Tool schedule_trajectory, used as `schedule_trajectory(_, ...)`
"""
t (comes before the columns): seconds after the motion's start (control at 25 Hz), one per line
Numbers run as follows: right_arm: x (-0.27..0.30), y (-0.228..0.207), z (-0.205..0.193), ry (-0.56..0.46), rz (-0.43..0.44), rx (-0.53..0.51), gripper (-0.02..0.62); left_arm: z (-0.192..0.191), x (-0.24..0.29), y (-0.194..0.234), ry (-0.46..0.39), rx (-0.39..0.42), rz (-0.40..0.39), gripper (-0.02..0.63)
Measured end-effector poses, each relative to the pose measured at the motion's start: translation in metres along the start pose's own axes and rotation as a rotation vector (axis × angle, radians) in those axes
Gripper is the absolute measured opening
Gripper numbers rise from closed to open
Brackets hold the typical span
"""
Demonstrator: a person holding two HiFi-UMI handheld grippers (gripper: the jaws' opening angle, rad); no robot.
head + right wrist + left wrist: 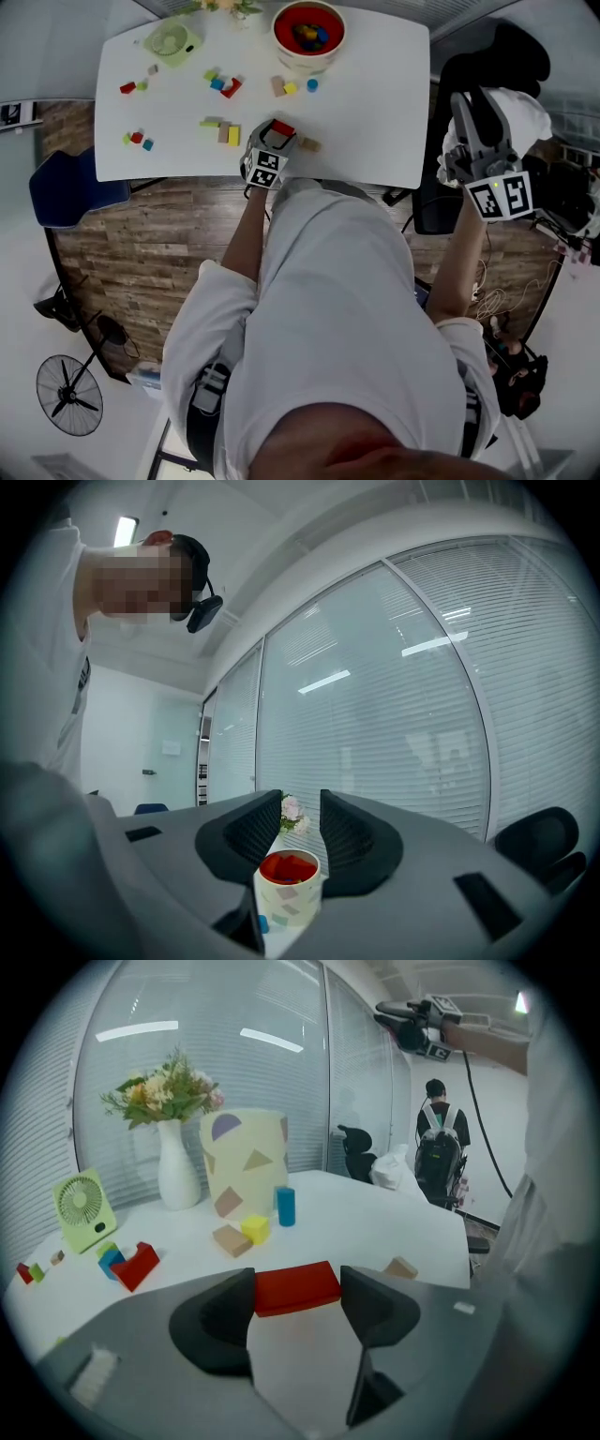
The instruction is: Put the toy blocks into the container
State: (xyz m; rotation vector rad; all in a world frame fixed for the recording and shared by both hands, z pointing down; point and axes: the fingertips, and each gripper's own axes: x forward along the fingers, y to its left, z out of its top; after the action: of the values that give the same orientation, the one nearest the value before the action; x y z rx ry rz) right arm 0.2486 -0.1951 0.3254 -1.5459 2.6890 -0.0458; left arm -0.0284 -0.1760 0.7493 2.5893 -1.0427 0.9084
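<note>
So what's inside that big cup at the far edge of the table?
The container holds a few toy blocks, blue and orange ones showing against its red lining. Whatever lies beneath them is covered.

Red block: both ends hidden behind left gripper.
Container: base and left side hidden by right gripper.
Small pieces at the counter's left edge: shapes too small to tell.

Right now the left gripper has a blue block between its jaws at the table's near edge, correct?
No. The block between the left gripper's jaws is red, not blue; the left gripper view shows it. It is at the table's near edge.
</note>
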Motion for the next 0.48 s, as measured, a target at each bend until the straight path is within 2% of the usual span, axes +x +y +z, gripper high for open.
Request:
schedule_trajectory(0.12,-0.002,0.0,-0.002,-0.011,-0.001,0.016,0.13,0.047,-0.026,0.02,-0.126,-0.018,0.041,0.284)
schedule_trajectory(0.24,-0.002,0.002,-0.008,-0.02,0.002,0.033,0.13,0.111,-0.058,0.048,-0.271,-0.024,0.083,0.284)
schedule_trajectory(0.36,-0.002,0.006,-0.013,-0.024,0.004,0.047,0.13,0.18,-0.087,0.077,-0.402,0.0,0.106,0.284)
schedule_trajectory(0.48,-0.007,0.011,-0.018,-0.029,-0.003,0.065,0.13,0.24,-0.103,0.101,-0.486,0.028,0.098,0.284)
